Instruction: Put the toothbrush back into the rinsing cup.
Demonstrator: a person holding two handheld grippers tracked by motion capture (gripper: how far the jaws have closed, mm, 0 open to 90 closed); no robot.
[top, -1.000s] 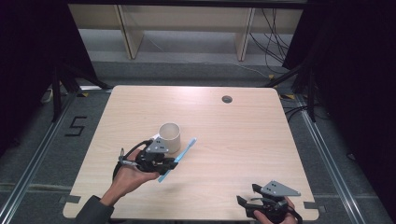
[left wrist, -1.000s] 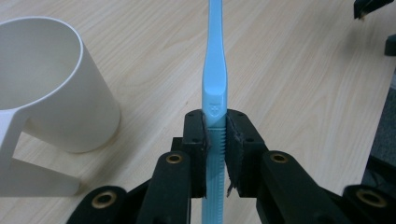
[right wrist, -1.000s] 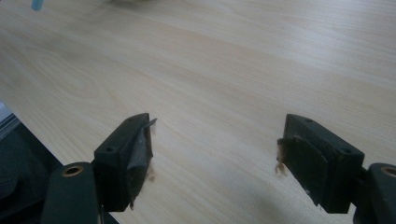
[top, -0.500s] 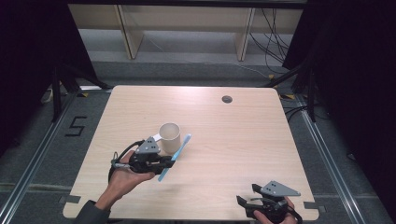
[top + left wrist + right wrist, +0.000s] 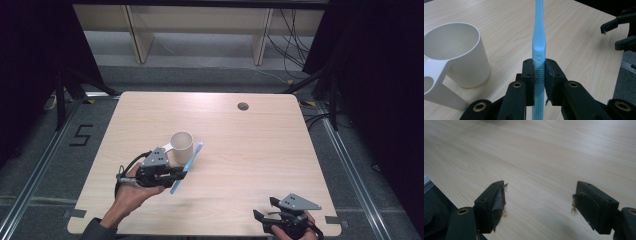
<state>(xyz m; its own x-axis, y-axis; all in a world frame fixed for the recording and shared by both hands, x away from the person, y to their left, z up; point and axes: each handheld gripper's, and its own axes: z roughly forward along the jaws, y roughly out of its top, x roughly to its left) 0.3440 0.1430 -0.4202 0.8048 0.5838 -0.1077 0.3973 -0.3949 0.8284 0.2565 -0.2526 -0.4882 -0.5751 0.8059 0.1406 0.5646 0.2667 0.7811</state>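
The left gripper (image 5: pixel 172 174) has its jaws clamped on a light blue toothbrush (image 5: pixel 187 161), held just beside the white cup (image 5: pixel 181 147) on the pale wooden bench (image 5: pixel 260 145). The right gripper (image 5: pixel 265 216), jaws wide with nothing between them, sits at the near edge, bare wood all around it.

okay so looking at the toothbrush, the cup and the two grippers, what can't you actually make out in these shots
- Toothbrush head: cut off by the top edge in the left gripper view; too small in the high view to tell bristles.
- Toothbrush handle end: hidden behind the left gripper in both views.
- Cup inside bottom: hidden by its own wall.
- Right gripper: its body is cut off by the bottom edge in its own view.
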